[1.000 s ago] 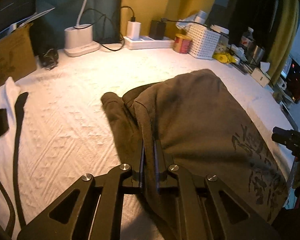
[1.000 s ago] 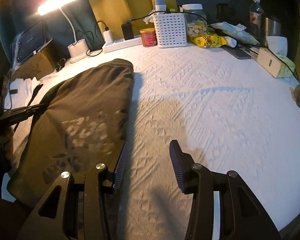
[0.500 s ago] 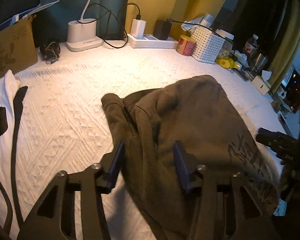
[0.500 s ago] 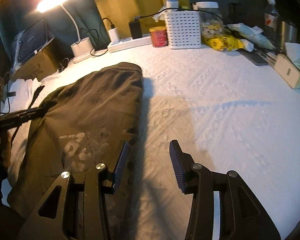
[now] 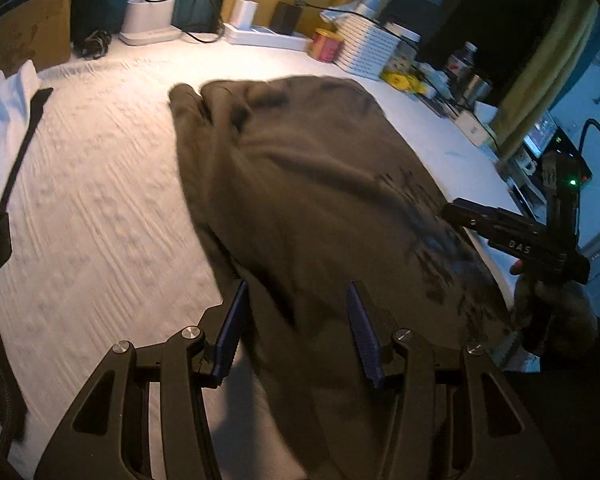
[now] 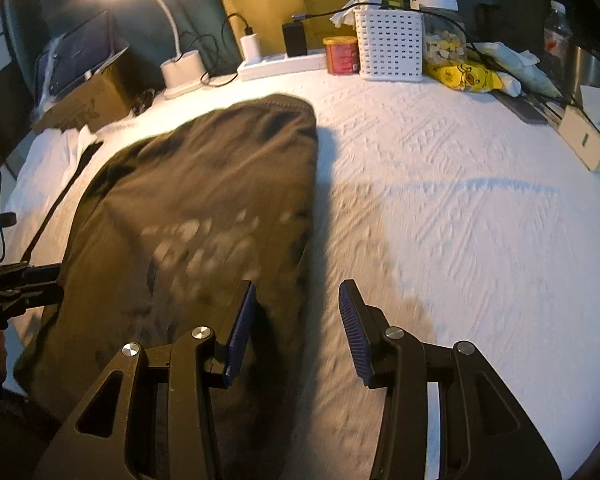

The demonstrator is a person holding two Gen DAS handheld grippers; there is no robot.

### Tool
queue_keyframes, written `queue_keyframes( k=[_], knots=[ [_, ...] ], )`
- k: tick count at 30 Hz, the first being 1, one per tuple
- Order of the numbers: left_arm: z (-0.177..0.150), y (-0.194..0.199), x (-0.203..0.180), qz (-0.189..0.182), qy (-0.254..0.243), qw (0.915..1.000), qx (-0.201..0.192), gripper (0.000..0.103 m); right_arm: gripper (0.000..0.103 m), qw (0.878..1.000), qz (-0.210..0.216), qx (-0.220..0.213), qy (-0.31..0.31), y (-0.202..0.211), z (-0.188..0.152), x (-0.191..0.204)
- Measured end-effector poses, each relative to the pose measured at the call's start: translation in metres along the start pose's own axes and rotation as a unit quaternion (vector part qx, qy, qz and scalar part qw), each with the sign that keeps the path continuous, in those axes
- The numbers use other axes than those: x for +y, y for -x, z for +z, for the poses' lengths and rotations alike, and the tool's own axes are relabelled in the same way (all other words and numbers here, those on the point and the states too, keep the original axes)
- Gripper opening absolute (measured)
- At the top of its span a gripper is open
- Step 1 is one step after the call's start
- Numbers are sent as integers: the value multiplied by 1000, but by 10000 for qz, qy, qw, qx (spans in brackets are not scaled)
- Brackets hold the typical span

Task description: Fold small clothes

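On the white textured bedspread [image 6: 460, 200], a folded olive-brown garment [image 5: 320, 200] lying flat. Left gripper [image 5: 296, 332] parted over its near edge — gripping nothing. Right gripper [image 6: 296, 328] likewise apart and empty, straddling the garment's right edge.

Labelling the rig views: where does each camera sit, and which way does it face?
Left wrist: on the left gripper, looking down over the brown garment; own open fingers below, the right gripper at right.
Right wrist: on the right gripper, over the garment's edge and white cloth; own open fingers, left gripper at left.
Shared: garment, lamp base, white basket.
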State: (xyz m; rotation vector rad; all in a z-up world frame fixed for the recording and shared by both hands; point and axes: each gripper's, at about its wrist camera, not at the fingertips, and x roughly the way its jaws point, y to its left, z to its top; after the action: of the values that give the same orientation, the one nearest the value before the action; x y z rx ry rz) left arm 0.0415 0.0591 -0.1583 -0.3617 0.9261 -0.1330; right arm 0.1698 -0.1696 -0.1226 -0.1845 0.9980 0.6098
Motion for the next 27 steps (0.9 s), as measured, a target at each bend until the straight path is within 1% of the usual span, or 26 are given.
queue_keyframes(
  k=[4, 5, 6, 7, 8, 12, 17, 20, 22, 23, 24, 25, 26, 27],
  knots=[
    [-15, 4, -16, -105, -214, 9997, 62, 49, 46, 10000, -33, -14, 35, 11, -18, 4],
    [-18, 4, -20, -111, -292, 9995, 74, 43, 46, 10000, -49, -26, 29, 13, -21, 5],
    [-21, 5, -23, -94, -381, 9992, 82, 31, 46, 10000, -63, -37, 22, 14, -24, 5],
    [-25, 6, -25, -69, -471, 9988, 95, 24, 46, 9999, -86, -55, 5, 17, -27, 4],
    [-27, 8, -26, -24, -556, 9984, 83, 8, 46, 9999, -97, -63, -7, 18, -29, 4],
    [-31, 22, -27, 37, -751, 9972, -34, 7, 46, 9998, -163, -91, -18, 23, -37, 3],
    [-34, 23, -18, -12, -583, 9983, 76, 7, 46, 9998, -179, -72, 3, 25, -38, 2],
    [-29, 21, -15, -75, -358, 9992, 153, 9, 46, 9998, -197, -90, 5, 25, -34, 2],
    [-27, 21, -17, 44, -365, 9992, 159, 14, 46, 9997, -206, -119, 9, 25, -30, 1],
    [-24, 21, -17, 142, -407, 9990, 122, 24, 46, 9997, -205, -139, 10, 25, -27, 1],
    [-22, 21, -17, 270, -427, 9987, 74, 43, 46, 9997, -210, -154, 14, 25, -23, 1],
    [-17, 21, -15, 344, -380, 9987, 5, 53, 47, 9996, -212, -159, 20, 25, -20, 1],
    [-15, 21, -12, 344, -332, 9988, -48, 66, 50, 9996, -211, -161, 18, 24, -18, 1],
    [-10, 21, -9, 334, -247, 9991, -126, 68, 53, 9996, -205, -169, 11, 23, -14, 0]
  ],
)
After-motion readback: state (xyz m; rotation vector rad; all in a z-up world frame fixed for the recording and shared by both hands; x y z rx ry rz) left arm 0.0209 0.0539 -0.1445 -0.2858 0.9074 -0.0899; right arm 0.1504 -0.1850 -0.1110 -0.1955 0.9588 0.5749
